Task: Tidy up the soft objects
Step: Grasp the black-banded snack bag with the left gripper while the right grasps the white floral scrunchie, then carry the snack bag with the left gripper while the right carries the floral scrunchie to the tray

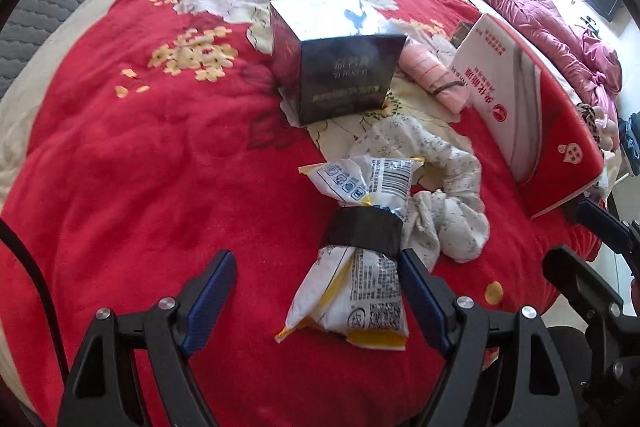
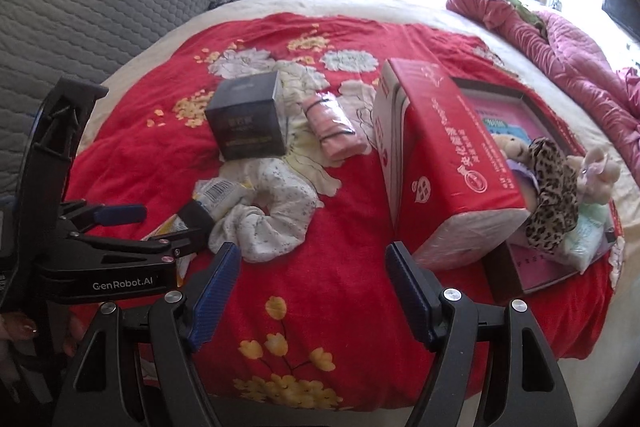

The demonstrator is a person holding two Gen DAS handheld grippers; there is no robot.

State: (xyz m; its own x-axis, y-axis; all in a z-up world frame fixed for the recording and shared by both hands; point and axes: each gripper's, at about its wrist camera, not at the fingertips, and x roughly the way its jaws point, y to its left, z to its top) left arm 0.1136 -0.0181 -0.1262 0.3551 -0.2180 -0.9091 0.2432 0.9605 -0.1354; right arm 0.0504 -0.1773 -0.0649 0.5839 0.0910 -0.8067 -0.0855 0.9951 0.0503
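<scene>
Left wrist view shows the taped snack packet lying lengthwise on the bed between the wide, empty left tool, nearer than the equally wide right tool.

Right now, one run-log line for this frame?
left gripper: jaws open over taped snack bag | right gripper: jaws open, empty, above red blanket | white cloth, pink roll: untouched

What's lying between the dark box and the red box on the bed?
A rolled pink cloth tied with dark bands lies on the blanket between the dark box and the red box, clearest in the right wrist view.
</scene>
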